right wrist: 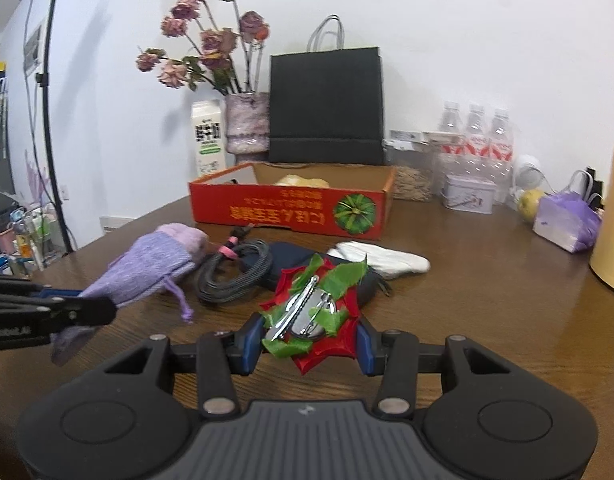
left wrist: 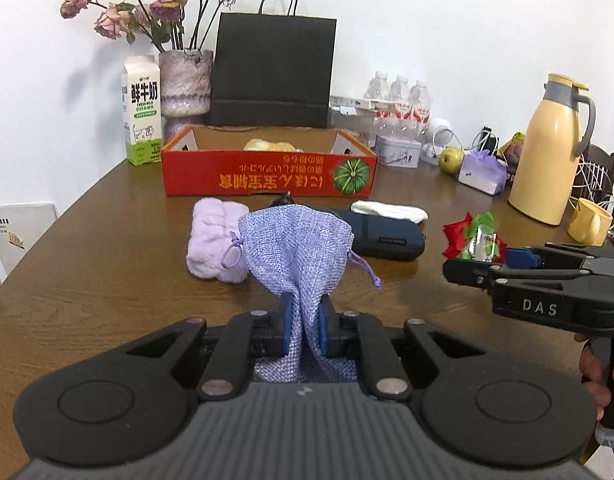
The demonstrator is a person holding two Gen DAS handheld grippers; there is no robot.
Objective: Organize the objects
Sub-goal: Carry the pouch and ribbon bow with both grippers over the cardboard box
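My left gripper (left wrist: 304,326) is shut on a lilac drawstring pouch (left wrist: 297,254) and holds it up over the table; the pouch also shows in the right wrist view (right wrist: 141,270). My right gripper (right wrist: 310,340) is shut on a red and green flower hair clip (right wrist: 313,312), its metal clasp facing up; the clip shows at right in the left wrist view (left wrist: 473,240). A red cardboard box (left wrist: 267,172) with a yellowish item inside stands behind. On the table lie a lilac fluffy cloth (left wrist: 215,240), a dark blue case (left wrist: 383,236), a white sock (left wrist: 389,211) and a coiled black cable (right wrist: 235,274).
Along the back stand a milk carton (left wrist: 142,114), a vase of dried roses (left wrist: 185,84), a black paper bag (left wrist: 273,70) and water bottles (left wrist: 401,108). At right are a tin (left wrist: 399,151), a pear (left wrist: 451,159), a yellow thermos (left wrist: 551,152) and a yellow mug (left wrist: 589,222).
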